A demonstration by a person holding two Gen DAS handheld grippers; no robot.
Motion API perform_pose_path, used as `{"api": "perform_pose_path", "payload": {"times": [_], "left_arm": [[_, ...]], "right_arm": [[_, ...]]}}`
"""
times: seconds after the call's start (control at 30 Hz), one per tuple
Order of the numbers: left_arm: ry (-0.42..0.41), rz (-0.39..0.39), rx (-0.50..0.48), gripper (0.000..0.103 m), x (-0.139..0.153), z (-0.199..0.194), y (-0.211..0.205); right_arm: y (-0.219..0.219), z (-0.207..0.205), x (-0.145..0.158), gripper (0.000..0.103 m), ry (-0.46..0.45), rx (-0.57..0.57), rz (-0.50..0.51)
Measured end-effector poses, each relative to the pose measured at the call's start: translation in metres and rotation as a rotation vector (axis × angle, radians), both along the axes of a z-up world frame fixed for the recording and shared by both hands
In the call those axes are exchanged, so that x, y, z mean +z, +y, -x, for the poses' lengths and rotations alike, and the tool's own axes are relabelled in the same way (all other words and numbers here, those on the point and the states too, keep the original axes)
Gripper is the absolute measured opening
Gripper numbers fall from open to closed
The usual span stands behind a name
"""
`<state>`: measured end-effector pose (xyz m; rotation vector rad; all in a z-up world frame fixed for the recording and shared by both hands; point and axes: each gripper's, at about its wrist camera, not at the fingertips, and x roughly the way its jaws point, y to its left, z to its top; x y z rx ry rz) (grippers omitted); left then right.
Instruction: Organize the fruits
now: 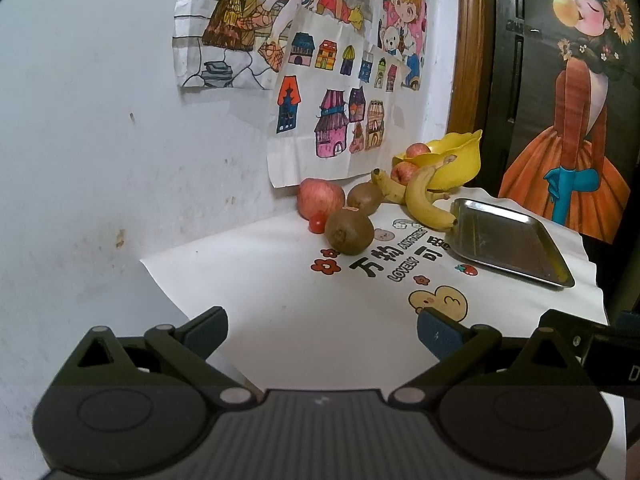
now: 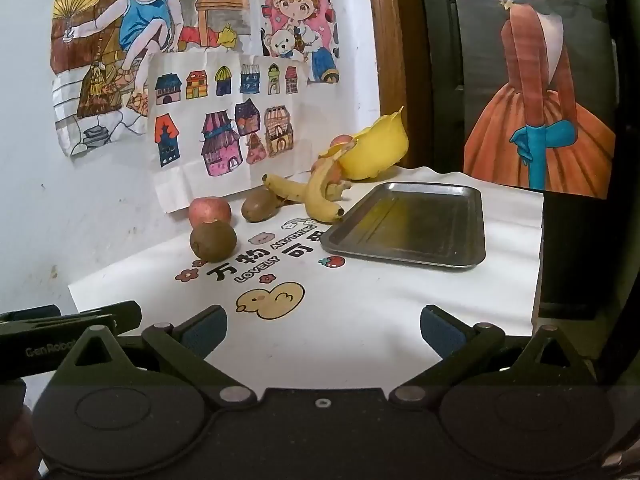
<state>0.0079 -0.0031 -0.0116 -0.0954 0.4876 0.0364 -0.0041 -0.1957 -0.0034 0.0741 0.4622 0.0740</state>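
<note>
Both tools hang back at the near edge of the white printed cloth (image 2: pixel 360 320), well apart from the fruit, which suggests the sorting has not begun. The left gripper (image 1: pixel 322 330) has its blue pads spread wide with nothing between them, and the right gripper (image 2: pixel 323 330) is equally wide and empty.

The loose fruit clusters toward eleven to twelve o'clock against the wall: a near kiwi (image 2: pixel 213 241), a second kiwi (image 2: pixel 260 205), a red apple (image 2: pixel 209 210) and two bananas (image 2: pixel 320 194) that lean beside the yellow bowl (image 2: pixel 376 152). The steel tray (image 2: pixel 412 226) lies bare at one o'clock, probably left clear as the destination (a judgement from the task alone).

The left view shows what the right hides: a small red fruit (image 1: pixel 318 222) tucked beside the near kiwi, and an apple in the bowl (image 1: pixel 418 149). The right view shows the tray's whole floor.
</note>
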Motion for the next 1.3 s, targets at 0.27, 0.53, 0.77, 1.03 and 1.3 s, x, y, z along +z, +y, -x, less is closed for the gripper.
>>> {"api": "perform_pose_path", "payload": {"times": [0.27,0.53,0.77,1.03,1.3], "left_arm": [[0.003,0.000,0.000,0.103,-0.001,0.000,0.000],[0.015,-0.001,-0.002,0.103,-0.004,-0.003,0.000],[0.030,0.000,-0.002,0.103,-0.004,-0.005,0.000],[0.049,0.002,-0.004,0.103,-0.004,-0.012,0.001],[0.084,0.005,-0.002,0.103,-0.011,-0.022,0.002]], "right_arm": [[0.002,-0.002,-0.002,0.102,0.007,0.005,0.000],[0.002,-0.005,-0.004,0.102,0.020,0.008,-0.005],[0.003,-0.007,-0.006,0.102,0.035,0.012,-0.006],[0.003,-0.010,-0.009,0.102,0.050,0.017,-0.008],[0.006,-0.020,-0.016,0.102,0.092,0.018,-0.008]]}}
